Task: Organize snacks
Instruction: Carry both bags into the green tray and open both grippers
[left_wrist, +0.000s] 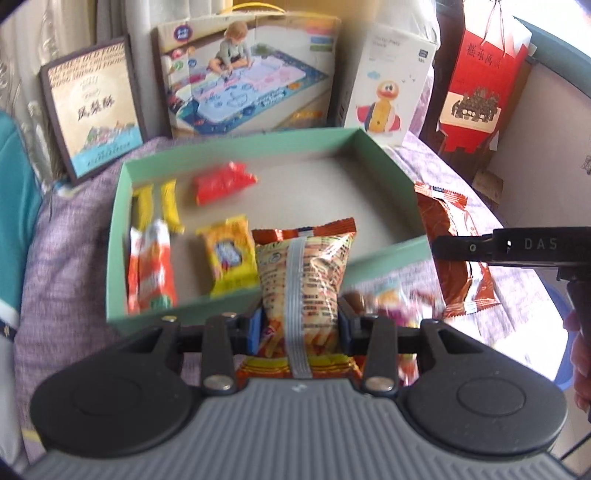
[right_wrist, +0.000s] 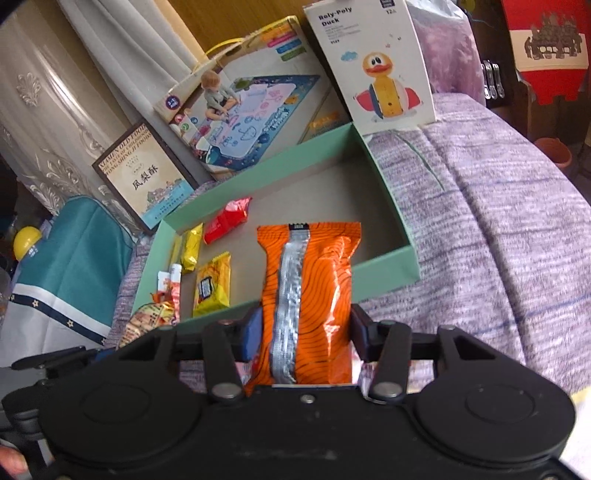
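A shallow green box (left_wrist: 236, 302) (right_wrist: 388, 177) lies on the purple cloth and holds several snacks: a red packet (left_wrist: 223, 182) (right_wrist: 227, 219), yellow bars (left_wrist: 170, 201) (right_wrist: 192, 243), a yellow packet (left_wrist: 231, 254) (right_wrist: 212, 282) and an orange-white packet (left_wrist: 151, 269). My left gripper (left_wrist: 301, 328) is shut on a yellow-orange snack bag (left_wrist: 303, 273), held over the box's near wall. My right gripper (right_wrist: 306, 332) is shut on an orange striped snack bag (right_wrist: 308, 295), held above the box's near wall. That bag also shows in the left wrist view (left_wrist: 454, 229) at right.
Behind the box stand a pineapple-cake box (left_wrist: 92, 114) (right_wrist: 144, 177), a play-mat box (left_wrist: 247, 74) (right_wrist: 251, 114) and a duck toy box (left_wrist: 391, 85) (right_wrist: 373, 62). A red gift bag (left_wrist: 480, 85) stands far right. More wrappers (left_wrist: 391, 299) lie on the cloth near the left gripper.
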